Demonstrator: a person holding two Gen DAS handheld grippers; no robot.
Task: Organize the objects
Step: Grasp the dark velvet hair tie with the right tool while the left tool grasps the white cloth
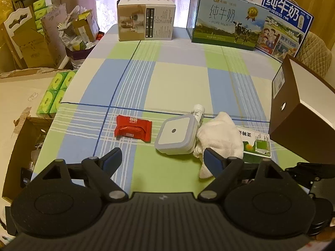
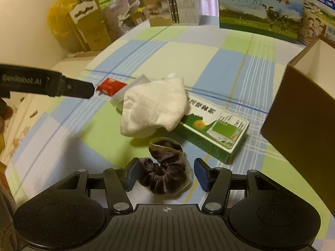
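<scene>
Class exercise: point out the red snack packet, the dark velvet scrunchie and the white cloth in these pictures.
red snack packet [image 1: 132, 128], left wrist view, middle of its wrapper.
dark velvet scrunchie [image 2: 165, 171], right wrist view, gathered fabric between the open fingers.
white cloth [image 2: 153, 104], right wrist view, middle of its top fold.

Milk carton [image 1: 225, 18] reads "PURE MILK"; left claw [image 2: 41, 83] arm, "GenRobot.AI"

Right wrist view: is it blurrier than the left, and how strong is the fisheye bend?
Right wrist view: motion smear on the red packet and table edge; dark scrunchie near the right tool stays sharp. Left wrist view: crisp throughout, milk box print legible. Both bow the tablecloth lines outward.
</scene>
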